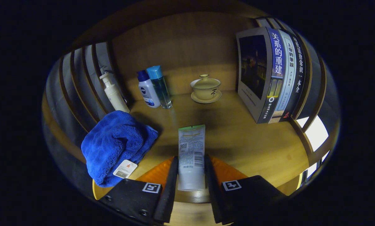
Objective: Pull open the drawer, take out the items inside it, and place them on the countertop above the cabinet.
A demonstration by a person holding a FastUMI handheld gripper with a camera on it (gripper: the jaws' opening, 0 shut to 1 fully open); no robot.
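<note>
Your gripper (191, 175) has its two fingers (168, 185) pressed against the sides of the white tube (191, 157), cap end nearest you, the printed body pointing ahead over the countertop (237, 131). Whether the tube already rests on the wood or hangs just above it, you cannot tell from here. If you let go while it is off the surface, it may drop and roll; the tube is round and the top is smooth.

Left of the tube and close by lies the blue towel (116, 146), its tag toward you. A sideways swing could drag it. Beyond the tube stands a lidded cup (205, 88) on its saucer; push forward too far and you knock it. Left of the cup are three bottles (149, 88), right of it a stack of books (274, 75).

The drawer is below your line of sight, so what remains inside is unknown.
</note>
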